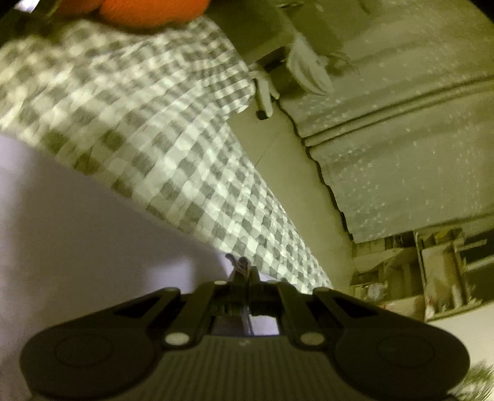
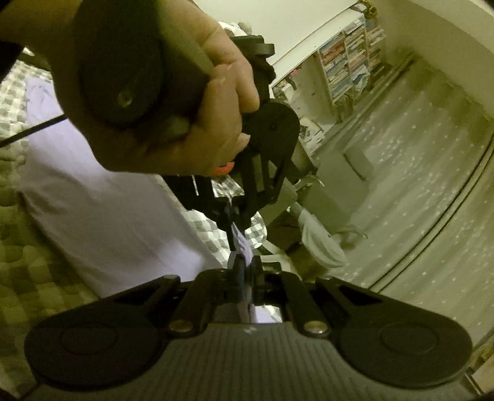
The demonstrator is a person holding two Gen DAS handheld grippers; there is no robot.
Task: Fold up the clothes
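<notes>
A pale lilac garment [image 1: 77, 216] lies on a grey-and-white checked bedspread [image 1: 154, 123]. My left gripper [image 1: 244, 266] is shut, with a small fold of the lilac cloth pinched between its tips. In the right wrist view the garment [image 2: 108, 200] spreads to the left, and my right gripper [image 2: 244, 265] is shut on its edge. A person's hand [image 2: 169, 92] holds the left gripper [image 2: 231, 220] just ahead of the right one, tips nearly meeting on the same strip of cloth.
The bedspread's edge [image 2: 213, 229] drops to a floor with a pale patterned rug [image 2: 416, 169]. A white cloth bundle [image 2: 321, 243] lies beside the bed. A bookshelf [image 2: 349, 58] stands by the far wall. Something orange [image 1: 139, 12] sits at the bed's far end.
</notes>
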